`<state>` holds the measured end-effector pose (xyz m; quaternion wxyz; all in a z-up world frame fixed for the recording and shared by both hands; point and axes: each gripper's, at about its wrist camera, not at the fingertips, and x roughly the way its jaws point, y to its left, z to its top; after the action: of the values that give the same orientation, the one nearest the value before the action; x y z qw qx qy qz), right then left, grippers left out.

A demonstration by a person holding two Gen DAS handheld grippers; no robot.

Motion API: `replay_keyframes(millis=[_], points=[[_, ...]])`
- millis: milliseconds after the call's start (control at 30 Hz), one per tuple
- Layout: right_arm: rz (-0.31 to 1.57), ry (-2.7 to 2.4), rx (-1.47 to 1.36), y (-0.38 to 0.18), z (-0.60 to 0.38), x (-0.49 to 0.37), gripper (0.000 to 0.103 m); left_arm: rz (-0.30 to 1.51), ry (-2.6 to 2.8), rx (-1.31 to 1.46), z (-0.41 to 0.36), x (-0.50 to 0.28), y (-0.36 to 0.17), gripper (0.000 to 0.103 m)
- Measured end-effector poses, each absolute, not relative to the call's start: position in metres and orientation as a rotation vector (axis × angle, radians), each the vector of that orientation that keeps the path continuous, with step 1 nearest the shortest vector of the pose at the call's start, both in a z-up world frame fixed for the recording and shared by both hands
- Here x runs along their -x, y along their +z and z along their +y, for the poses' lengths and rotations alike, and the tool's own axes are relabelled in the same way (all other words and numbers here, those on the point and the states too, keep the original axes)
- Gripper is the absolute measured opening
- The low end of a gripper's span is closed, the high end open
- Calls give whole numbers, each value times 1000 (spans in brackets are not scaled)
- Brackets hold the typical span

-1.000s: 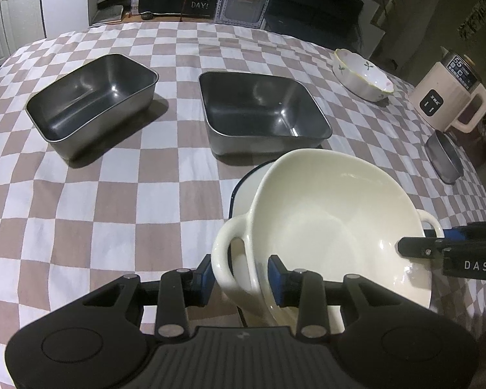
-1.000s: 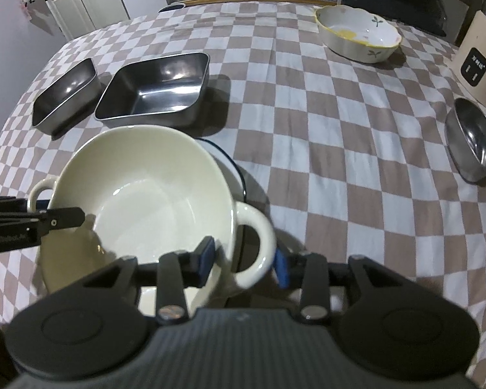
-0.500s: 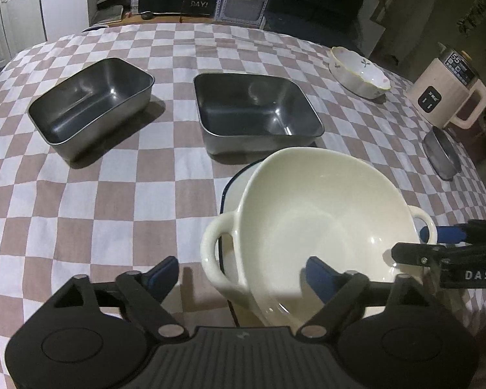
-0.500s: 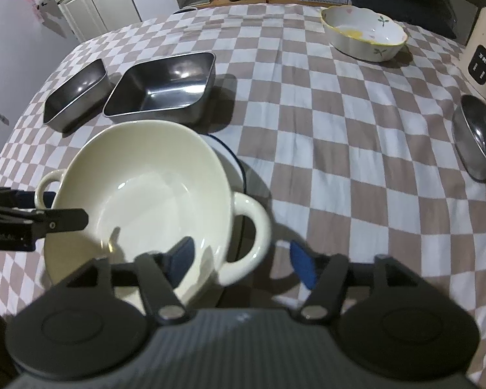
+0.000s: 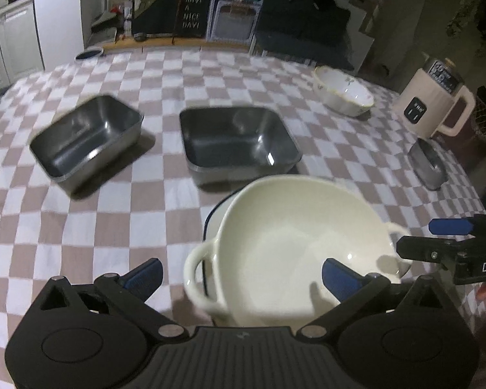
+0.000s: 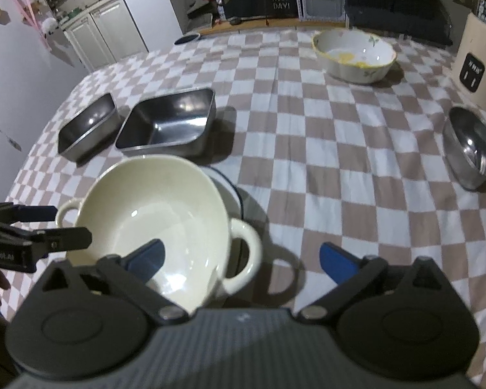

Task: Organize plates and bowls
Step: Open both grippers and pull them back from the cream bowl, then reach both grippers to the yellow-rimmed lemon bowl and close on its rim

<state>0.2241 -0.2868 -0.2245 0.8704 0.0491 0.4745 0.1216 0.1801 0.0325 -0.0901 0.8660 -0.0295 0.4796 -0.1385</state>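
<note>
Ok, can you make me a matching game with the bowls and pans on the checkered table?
Things:
1. cream bowl with handles
2. flowery bowl
3. round steel bowl
4. two steel pans

Places:
A. beside the beige kettle
B. far side, yellow bits inside
C. sitting on a blue-rimmed plate
D. side by side behind the cream bowl

Pairs: 1-C, 2-B, 3-A, 4-D
</note>
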Motion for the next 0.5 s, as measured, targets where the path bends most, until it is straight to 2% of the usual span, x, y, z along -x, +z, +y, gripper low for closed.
replay_keyframes(millis=[500], points=[[761,163,-214,-171,-349,-227,103,789,-376,110,-24,-193,-28,103]])
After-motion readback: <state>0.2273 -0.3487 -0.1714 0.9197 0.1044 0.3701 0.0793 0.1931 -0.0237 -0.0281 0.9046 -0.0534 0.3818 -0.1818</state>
